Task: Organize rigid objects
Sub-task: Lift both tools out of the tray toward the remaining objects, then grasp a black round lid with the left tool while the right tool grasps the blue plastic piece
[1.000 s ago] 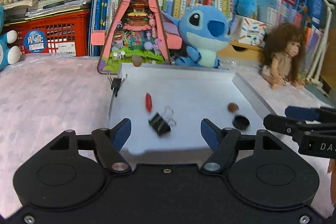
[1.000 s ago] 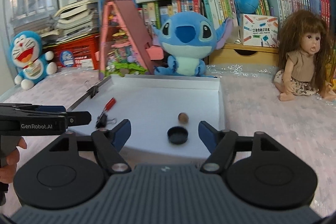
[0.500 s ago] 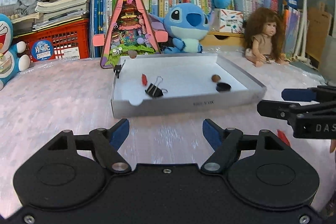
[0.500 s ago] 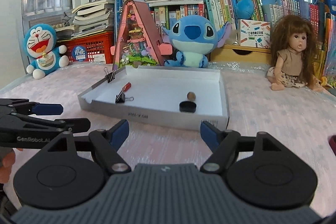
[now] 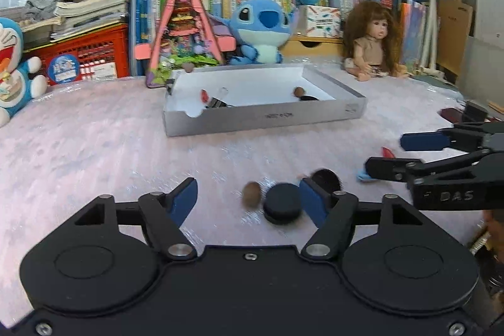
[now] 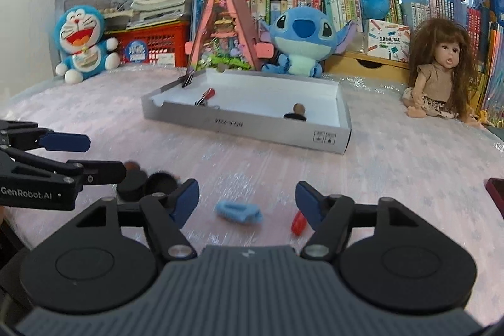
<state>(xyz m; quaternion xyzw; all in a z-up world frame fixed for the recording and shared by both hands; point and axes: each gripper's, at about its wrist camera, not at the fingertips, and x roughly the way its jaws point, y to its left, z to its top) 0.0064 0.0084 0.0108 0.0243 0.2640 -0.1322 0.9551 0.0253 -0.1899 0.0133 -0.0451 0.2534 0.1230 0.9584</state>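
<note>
A shallow grey-white box (image 5: 264, 117) (image 6: 245, 128) stands mid-table and holds a black binder clip (image 5: 217, 102), a red clip (image 5: 204, 95), a brown nut (image 5: 298, 90) and a black cap (image 5: 310, 98). My left gripper (image 5: 249, 202) is open and empty over the near table, with a black cap (image 5: 282, 203) and a brown nut (image 5: 251, 194) between its fingers and a second dark cap (image 5: 326, 178) behind the right finger. My right gripper (image 6: 247, 199) is open and empty above a blue clip (image 6: 237, 211); a red clip (image 6: 297, 224) lies by its right finger.
Plush toys, a pink triangular toy house (image 5: 184, 30), a red crate (image 5: 88, 55), books and a doll (image 5: 373, 37) line the back of the pink-covered table. A dark red object (image 6: 496, 191) lies at the right edge.
Both grippers have pulled back from over the box toward the near table. Loose caps, a nut and clips now show under them. Both stay open.
</note>
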